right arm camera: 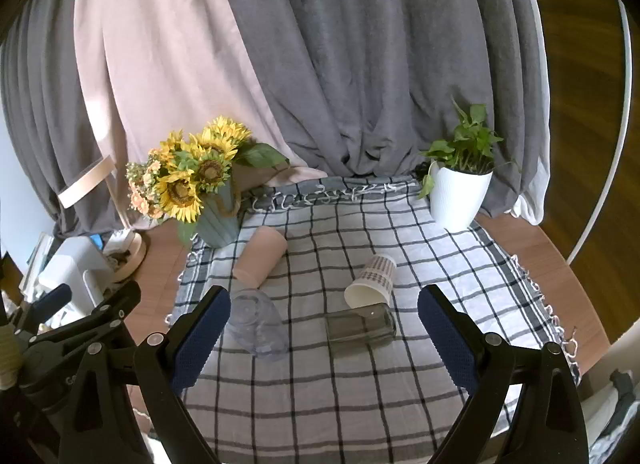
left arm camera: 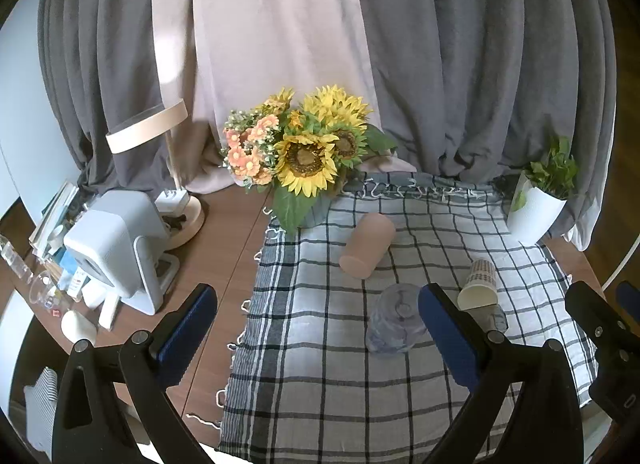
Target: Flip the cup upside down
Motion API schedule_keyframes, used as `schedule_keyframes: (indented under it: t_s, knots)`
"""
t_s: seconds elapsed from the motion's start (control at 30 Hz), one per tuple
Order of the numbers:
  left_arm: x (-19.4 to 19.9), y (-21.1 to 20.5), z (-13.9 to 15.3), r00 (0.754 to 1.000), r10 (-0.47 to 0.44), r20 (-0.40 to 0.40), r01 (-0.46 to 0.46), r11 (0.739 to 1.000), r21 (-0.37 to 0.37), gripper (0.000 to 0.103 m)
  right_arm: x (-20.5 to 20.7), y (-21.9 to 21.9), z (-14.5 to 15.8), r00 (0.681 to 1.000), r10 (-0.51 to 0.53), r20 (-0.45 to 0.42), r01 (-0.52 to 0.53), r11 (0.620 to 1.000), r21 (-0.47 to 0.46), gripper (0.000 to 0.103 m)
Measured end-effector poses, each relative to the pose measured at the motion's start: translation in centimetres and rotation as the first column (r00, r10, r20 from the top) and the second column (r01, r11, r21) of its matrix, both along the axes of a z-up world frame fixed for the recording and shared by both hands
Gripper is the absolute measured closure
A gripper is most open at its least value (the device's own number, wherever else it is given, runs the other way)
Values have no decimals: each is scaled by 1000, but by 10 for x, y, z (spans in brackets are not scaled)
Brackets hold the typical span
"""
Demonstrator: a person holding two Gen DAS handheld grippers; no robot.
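**Inspector:** State of both grippers at the moment of inspection?

**Operator:** I had the left gripper (left arm camera: 318,338) and the right gripper (right arm camera: 324,338) both spread wide, holding nothing, hovering above the checked cloth (right arm camera: 360,384). Neither touched a cup.

**Inspector:** Location of the cups?

**Operator:** Four lay on their sides. The paper cup (right arm camera: 372,282) lay ahead of the right jaws, roughly between them, mouth towards me. The dark glass (right arm camera: 360,328) lay just nearer, touching or almost touching it; I could not tell which. The clear cup (right arm camera: 256,326) lay just beside the right gripper's left finger, and ahead of the left gripper near its right finger. The pink cup (left arm camera: 368,246) lay further ahead of both.

**Inspector:** Which cup was intended?

**Operator:** The task did not say. I judged the paper cup best aligned with the right jaws.

**Inspector:** Recommended handling?

**Operator:** In my judgement: approach across the body, not the rim, close gently since paper crushes, lift clear of the dark glass, rotate mouth-down, and set it on flat cloth away from the flower vase (right arm camera: 218,220).
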State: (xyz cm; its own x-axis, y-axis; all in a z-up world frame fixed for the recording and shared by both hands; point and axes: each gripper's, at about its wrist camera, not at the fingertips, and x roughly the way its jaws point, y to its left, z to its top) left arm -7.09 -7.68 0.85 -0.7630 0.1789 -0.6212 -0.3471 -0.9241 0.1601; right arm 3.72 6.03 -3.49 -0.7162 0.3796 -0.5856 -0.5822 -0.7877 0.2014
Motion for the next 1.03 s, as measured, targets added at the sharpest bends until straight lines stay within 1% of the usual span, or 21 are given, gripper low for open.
schedule_keyframes:
  t_s: [0.3,0.6,1.03]
  knots:
    - [-1,1,-1,1000,-4,-2,4,1000,-2,0,0,1,-1,1000,-4,0,4,1000,-1,8]
    - [-1,5,-2,1000,-13,-15,13,1000,-28,0,0,2,-1,1000,-11,5,11,1000,3,8]
    - [-2,6,-4,1000,-15,-8,14,1000,-25,0,-2,4,-3,1000,-16,11,16,1000,0,8]
